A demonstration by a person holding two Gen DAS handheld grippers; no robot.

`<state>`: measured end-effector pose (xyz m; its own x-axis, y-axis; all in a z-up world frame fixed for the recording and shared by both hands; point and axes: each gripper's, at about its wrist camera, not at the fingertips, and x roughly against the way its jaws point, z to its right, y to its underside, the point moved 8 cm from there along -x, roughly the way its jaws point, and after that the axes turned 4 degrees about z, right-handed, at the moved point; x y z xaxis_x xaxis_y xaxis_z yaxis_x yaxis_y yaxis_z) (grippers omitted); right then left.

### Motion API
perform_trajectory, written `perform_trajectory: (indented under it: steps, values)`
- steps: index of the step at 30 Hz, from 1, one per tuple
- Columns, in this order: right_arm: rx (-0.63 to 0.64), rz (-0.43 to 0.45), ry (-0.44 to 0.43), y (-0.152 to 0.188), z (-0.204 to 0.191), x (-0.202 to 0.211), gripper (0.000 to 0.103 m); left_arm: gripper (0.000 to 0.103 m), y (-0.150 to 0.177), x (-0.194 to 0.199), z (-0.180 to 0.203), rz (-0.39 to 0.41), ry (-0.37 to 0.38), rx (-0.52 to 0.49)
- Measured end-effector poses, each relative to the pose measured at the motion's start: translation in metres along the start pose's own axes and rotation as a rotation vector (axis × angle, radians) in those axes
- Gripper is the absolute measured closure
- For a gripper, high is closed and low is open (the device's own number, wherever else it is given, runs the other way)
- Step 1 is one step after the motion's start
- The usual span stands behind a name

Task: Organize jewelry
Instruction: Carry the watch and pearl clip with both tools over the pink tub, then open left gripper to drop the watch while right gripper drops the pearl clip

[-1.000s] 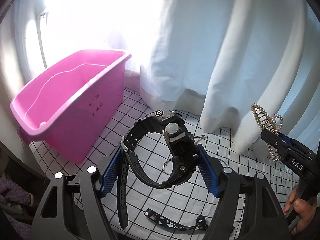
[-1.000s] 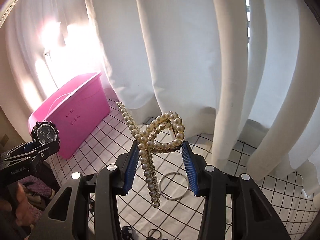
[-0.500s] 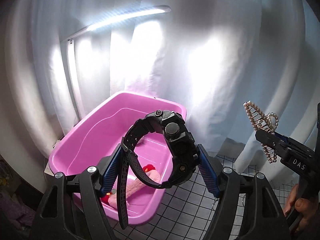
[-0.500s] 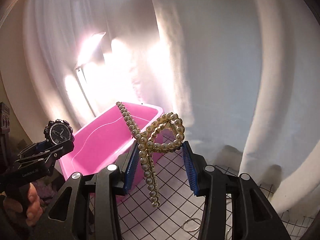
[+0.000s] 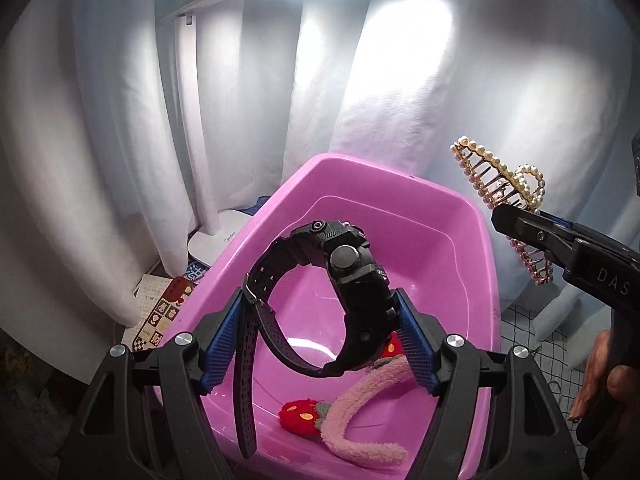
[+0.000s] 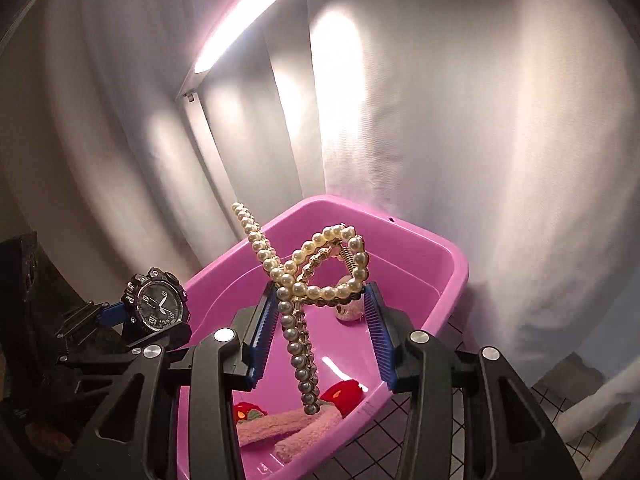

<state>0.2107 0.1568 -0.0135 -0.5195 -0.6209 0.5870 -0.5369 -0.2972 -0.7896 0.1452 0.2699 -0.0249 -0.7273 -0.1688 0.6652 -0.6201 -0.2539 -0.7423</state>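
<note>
My left gripper [image 5: 320, 336] is shut on a black wristwatch [image 5: 352, 280] and holds it above the open pink bin [image 5: 476, 216]. The watch face shows in the right wrist view [image 6: 156, 306]. My right gripper [image 6: 320, 320] is shut on a pearl hair claw clip [image 6: 296, 280], also held over the pink bin [image 6: 452, 284]. The clip shows in the left wrist view [image 5: 496, 184] at the right, above the bin's right rim. A pink fuzzy headband with red strawberries [image 5: 360, 412] lies on the bin floor.
A white desk lamp [image 5: 212, 236] stands behind the bin, its lit bar overhead. White curtains hang all around the back. A black-grid white cloth [image 5: 532, 332] covers the table to the right of the bin. A patterned card [image 5: 160, 316] lies left of the bin.
Both grippers have swung left and forward from the grid cloth to over the pink bin, each still holding its item. The bin's inside with the headband has come into view.
</note>
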Motion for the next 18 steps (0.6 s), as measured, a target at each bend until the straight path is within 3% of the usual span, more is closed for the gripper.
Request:
perform_trajectory:
  steps: [5, 18]
  values:
    - [0.016, -0.067, 0.001, -0.003, -0.009, -0.036, 0.061, 0.033, 0.005, -0.019, -0.007, -0.042, 0.011, 0.005]
    - [0.04, -0.315, 0.007, 0.029, -0.009, -0.11, 0.061, 0.033, 0.028, -0.056, -0.023, -0.168, -0.015, 0.046]
